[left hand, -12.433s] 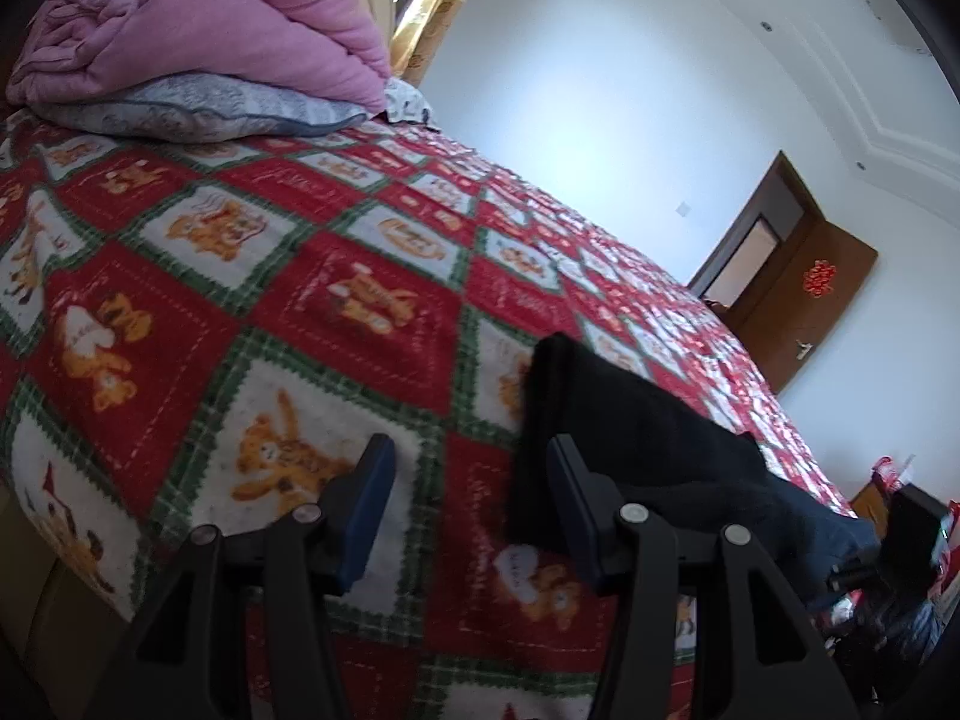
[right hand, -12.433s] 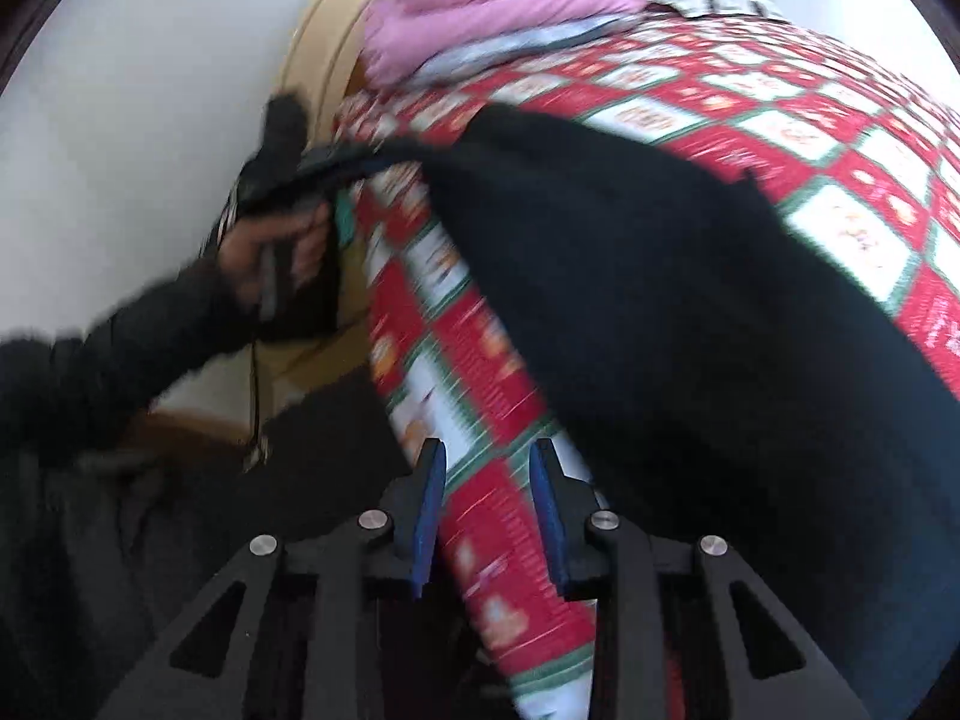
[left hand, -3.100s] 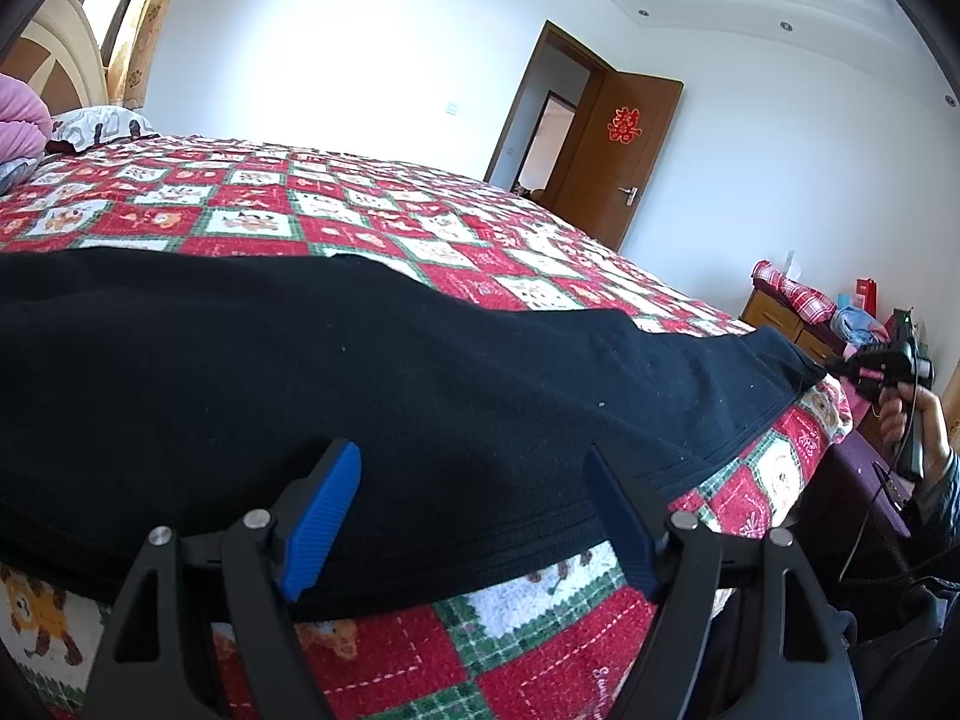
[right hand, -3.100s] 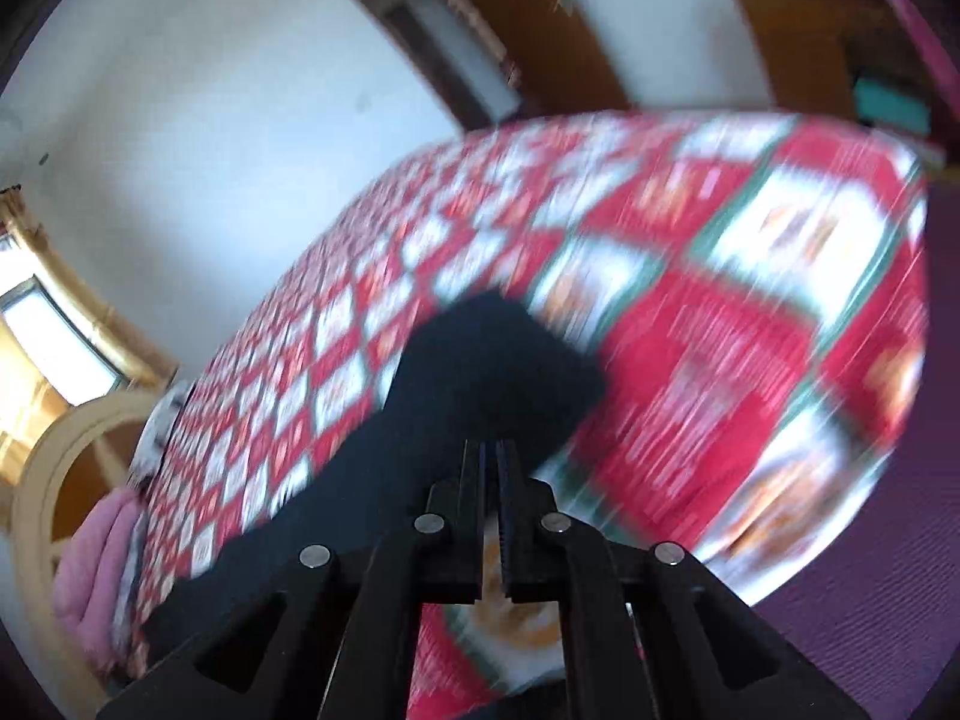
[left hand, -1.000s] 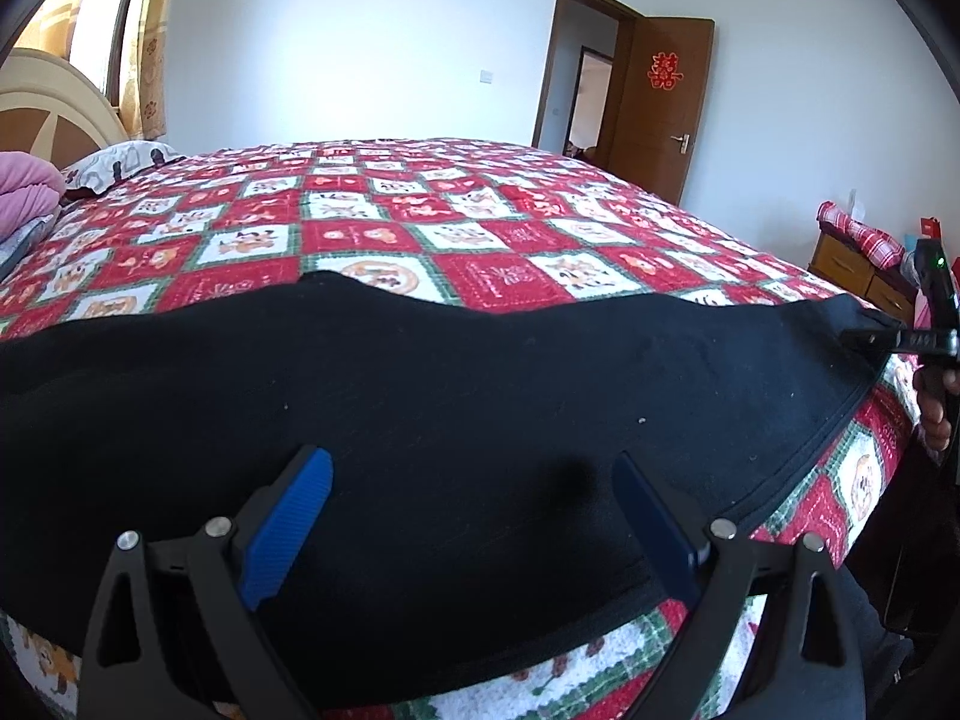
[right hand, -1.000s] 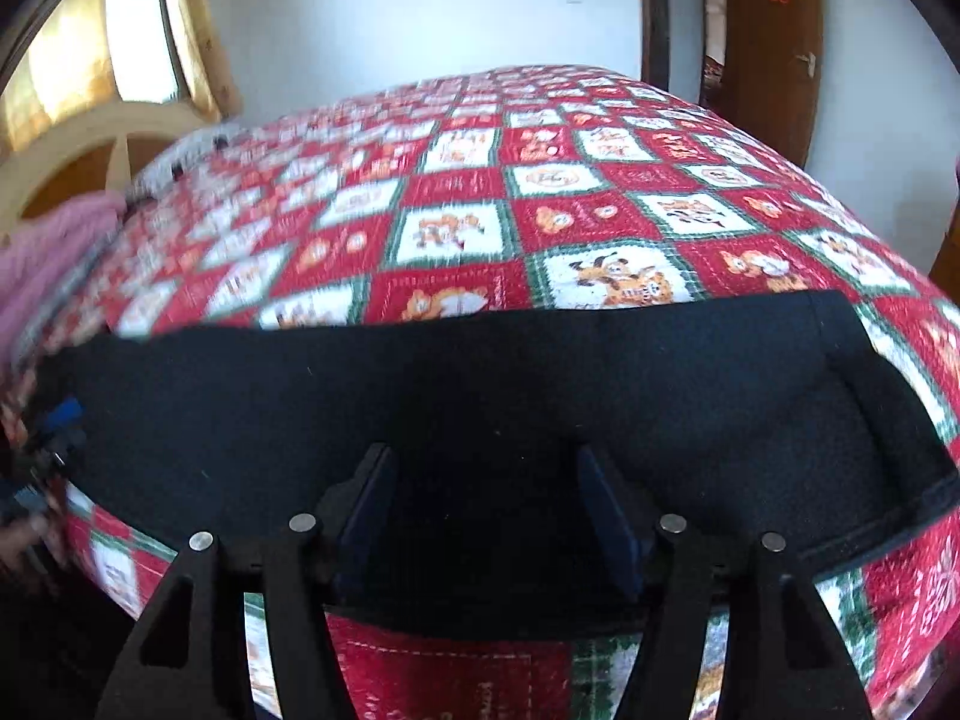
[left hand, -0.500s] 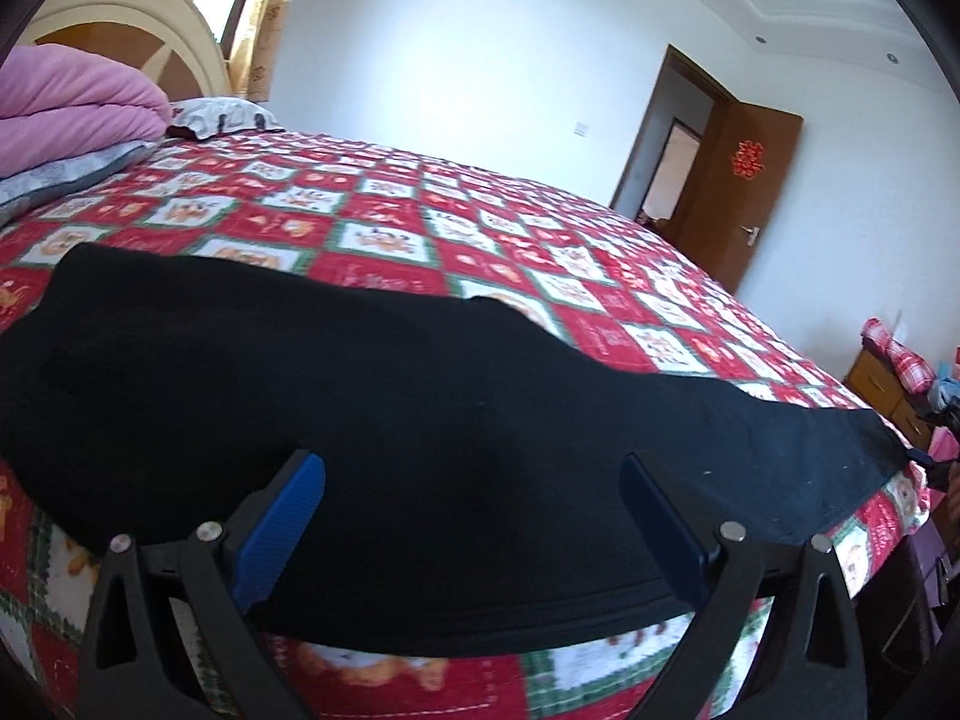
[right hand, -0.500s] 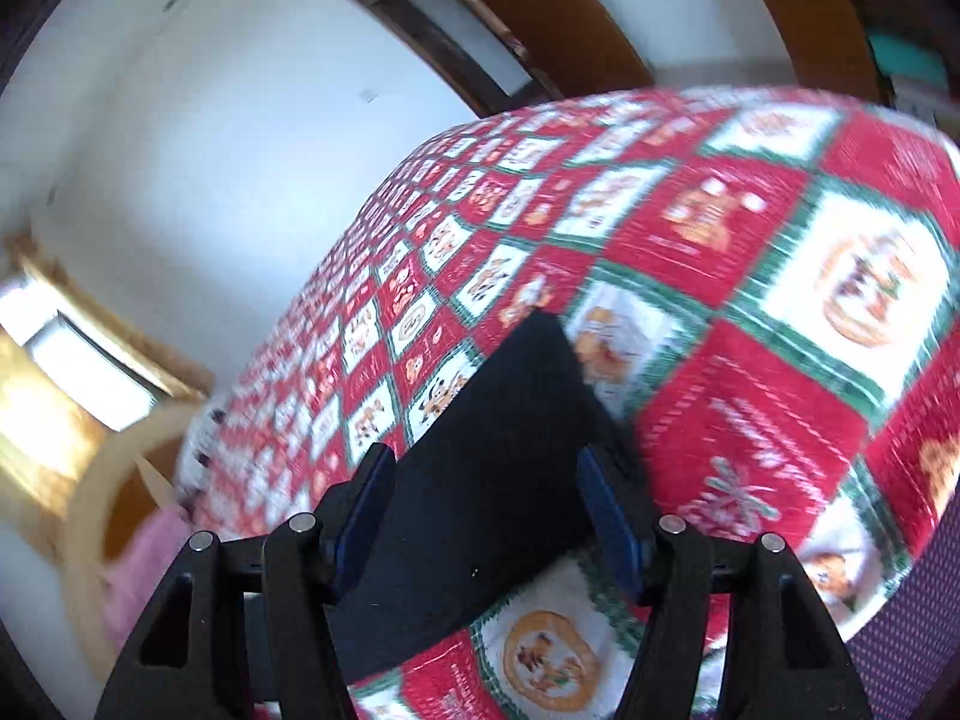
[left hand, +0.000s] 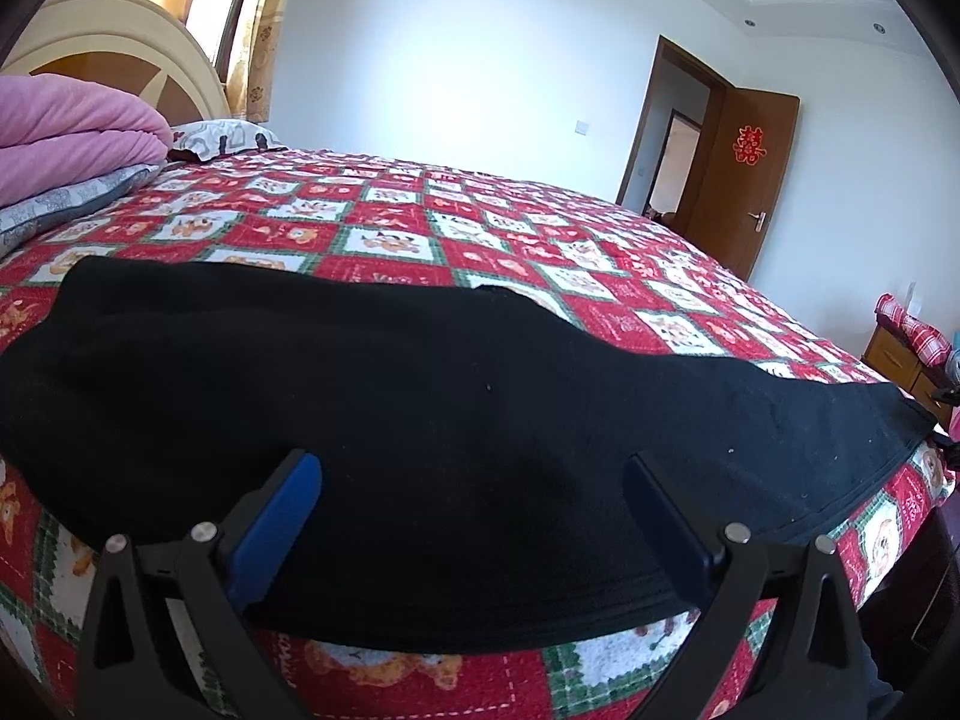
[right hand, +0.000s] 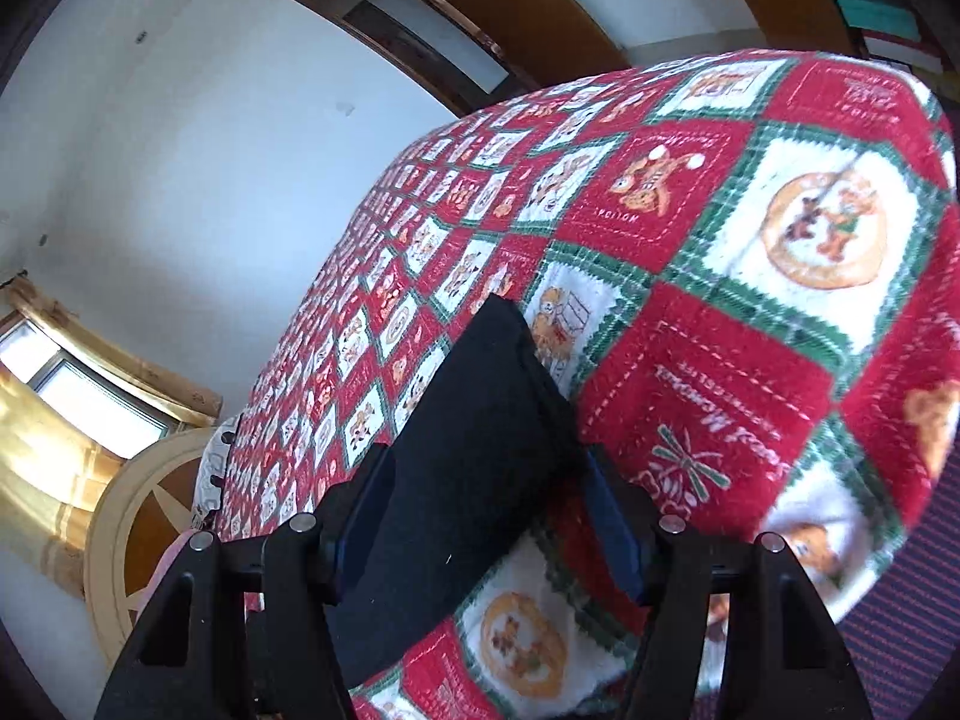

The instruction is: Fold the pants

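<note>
Flat along the near edge of the bed (left hand: 540, 240) lie the black pants (left hand: 420, 396), stretched lengthwise over the red-and-green checked blanket (right hand: 750, 312) — one end toward the headboard (left hand: 120, 66), the other reaching the foot corner. The left gripper (left hand: 474, 516) hovers over their middle with its jaws spread as wide as they go, pads clear of the cloth, nothing held. The right gripper (right hand: 486, 516) sits at the foot-end of the pants, its jaws partly apart and closing — the black fabric lies between them, not yet pinched. Folded pink bedding (left hand: 66, 144) rests by the headboard.
</note>
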`<state>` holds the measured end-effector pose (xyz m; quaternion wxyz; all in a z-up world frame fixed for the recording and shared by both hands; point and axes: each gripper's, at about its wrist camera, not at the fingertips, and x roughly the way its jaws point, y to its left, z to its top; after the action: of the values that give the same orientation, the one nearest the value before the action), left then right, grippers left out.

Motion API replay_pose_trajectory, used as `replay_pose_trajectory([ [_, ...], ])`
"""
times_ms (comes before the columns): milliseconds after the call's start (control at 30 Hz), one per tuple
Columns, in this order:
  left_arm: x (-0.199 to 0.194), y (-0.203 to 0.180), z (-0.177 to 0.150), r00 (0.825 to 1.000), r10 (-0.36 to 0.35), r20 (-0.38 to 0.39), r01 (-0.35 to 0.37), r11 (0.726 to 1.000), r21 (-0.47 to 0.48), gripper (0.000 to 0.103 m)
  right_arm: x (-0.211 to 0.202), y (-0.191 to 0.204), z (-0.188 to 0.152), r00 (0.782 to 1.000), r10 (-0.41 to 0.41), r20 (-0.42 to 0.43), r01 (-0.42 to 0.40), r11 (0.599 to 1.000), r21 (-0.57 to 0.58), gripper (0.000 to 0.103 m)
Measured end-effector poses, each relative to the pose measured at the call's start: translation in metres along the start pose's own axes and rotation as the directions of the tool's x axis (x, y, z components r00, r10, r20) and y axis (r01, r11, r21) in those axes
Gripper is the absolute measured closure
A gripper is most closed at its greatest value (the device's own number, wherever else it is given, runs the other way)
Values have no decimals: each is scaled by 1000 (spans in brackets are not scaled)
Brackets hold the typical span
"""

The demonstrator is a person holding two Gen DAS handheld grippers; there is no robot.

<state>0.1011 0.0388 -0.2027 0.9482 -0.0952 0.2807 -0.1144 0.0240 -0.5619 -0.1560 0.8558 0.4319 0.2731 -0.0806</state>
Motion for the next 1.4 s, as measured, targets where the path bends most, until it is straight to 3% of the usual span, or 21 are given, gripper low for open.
replay_pose_trajectory([
  [100,1,-1,0,1000,6,2,-6,1000,4,0,4,4,1,1000,-18,19,19,998,-56,48],
  [200,1,-3,-1,1000,14,1,-14,1000,13,0,8,-3,2,999,-33,42,36,997,-67,71],
  [233,1,-2,-1,1000,12,2,-12,1000,11,0,9,-5,3,998,-45,43,48,996,-72,85],
  [267,1,-2,-1,1000,9,3,-9,1000,7,0,9,-5,3,998,-42,37,45,996,-81,90],
  [333,-1,0,0,1000,-2,7,2,1000,-8,0,6,-2,2,999,-11,36,14,996,-89,91],
  [500,-4,5,2,1000,-21,11,21,999,-47,0,-4,35,-8,996,20,85,0,973,-231,91],
  [667,-7,9,3,999,-34,15,35,995,-89,0,-8,100,-33,991,70,117,-11,897,-443,91],
  [833,-8,11,3,999,-36,15,37,995,-94,0,7,163,-70,990,127,67,-62,801,-595,91],
  [1033,-9,13,2,999,-35,16,37,995,-97,0,33,194,-102,987,159,-20,-133,750,-648,91],
  [1400,-13,16,-1,1000,-28,14,29,995,-94,0,58,219,-138,978,175,-118,-208,705,-678,92],
])
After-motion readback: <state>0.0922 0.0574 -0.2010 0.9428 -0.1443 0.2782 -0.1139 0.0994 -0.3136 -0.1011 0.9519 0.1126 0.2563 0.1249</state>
